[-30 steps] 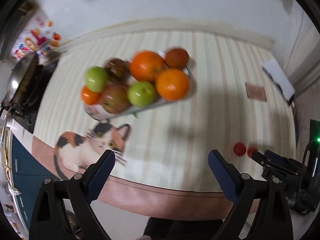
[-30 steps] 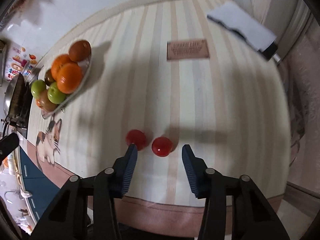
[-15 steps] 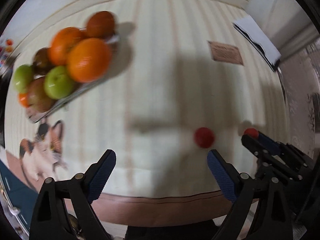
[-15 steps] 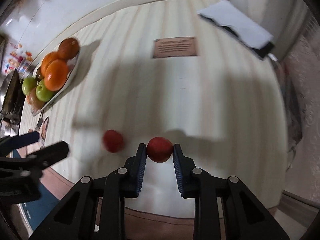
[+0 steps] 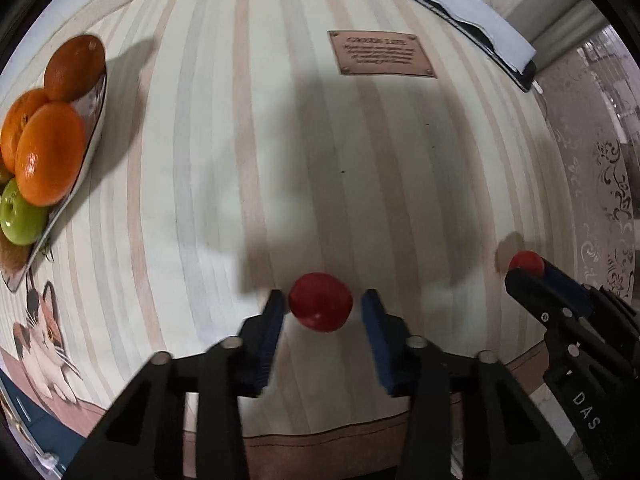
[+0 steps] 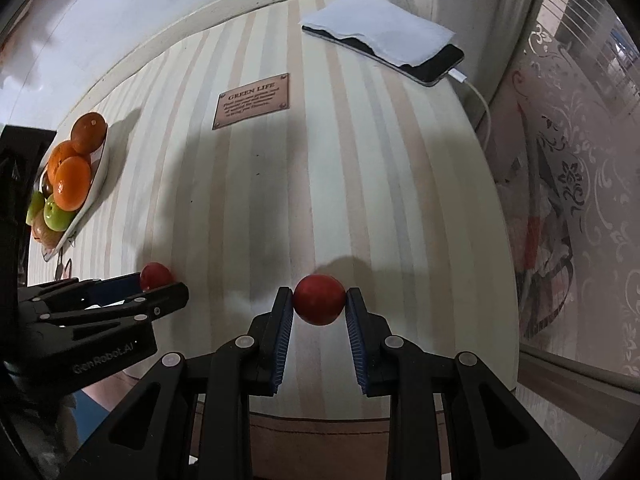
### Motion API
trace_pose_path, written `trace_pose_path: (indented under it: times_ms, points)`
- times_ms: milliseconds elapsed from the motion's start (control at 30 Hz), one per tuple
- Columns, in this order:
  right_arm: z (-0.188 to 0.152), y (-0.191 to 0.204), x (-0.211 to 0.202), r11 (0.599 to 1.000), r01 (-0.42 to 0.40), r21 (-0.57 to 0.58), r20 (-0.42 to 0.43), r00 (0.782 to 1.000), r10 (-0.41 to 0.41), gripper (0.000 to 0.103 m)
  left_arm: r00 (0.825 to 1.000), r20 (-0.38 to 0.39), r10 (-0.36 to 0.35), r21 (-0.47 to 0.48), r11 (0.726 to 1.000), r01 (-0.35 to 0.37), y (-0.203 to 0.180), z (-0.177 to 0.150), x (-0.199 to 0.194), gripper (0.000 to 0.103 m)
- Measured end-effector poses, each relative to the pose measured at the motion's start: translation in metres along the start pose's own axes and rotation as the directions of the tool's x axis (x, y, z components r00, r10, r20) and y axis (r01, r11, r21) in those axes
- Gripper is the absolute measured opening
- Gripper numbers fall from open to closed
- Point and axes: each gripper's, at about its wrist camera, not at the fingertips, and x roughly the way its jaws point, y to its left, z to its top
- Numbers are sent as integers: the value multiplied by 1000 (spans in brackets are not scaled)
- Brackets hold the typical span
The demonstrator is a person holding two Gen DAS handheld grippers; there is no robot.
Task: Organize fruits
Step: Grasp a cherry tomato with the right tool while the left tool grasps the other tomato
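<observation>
Here, two small, round, glossy red fruits — no long axis to be told — were seen on the striped table [image 6: 400,184]. One red fruit [image 6: 319,299] was pinched in the right gripper [image 6: 319,302]; the other red fruit [image 5: 321,302], at nine o'clock from it, was between the closing jaws of the left gripper [image 5: 322,308] — pads apparently just clear.

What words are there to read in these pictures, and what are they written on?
"GREEN LIFE": heading on the brown plaque printed on the striped tablecloth.
Smaller lines under that heading: too small and blurred to read.
"GenRobot.AI": white lettering on the body of the left gripper, seen from the right wrist camera.
"DAS": white letters on the body of the right gripper, seen from the left wrist camera; they run off the picture's edge.
</observation>
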Motion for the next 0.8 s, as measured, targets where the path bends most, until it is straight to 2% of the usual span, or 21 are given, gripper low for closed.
trace_pose_path:
  times_ms: [67, 400, 600, 800]
  points:
    - [1, 0, 0, 1000, 4, 0, 3, 1000, -4, 29, 1000, 5, 0, 7, 1000, 0, -2, -1, 0, 28]
    - [10, 12, -15, 1000, 0, -12, 42, 999, 0, 29, 999, 30, -34, -7, 999, 34, 3, -12, -8, 27]
    - [20, 34, -30, 998, -33, -44, 69, 997, 36, 29, 994, 85, -63, -46, 997, 67, 28, -15, -34, 27]
    - [34, 72, -45, 990, -85, -111, 91, 991, 96, 29, 980, 187, -68, -130, 987, 93, 74, -27, -82, 27]
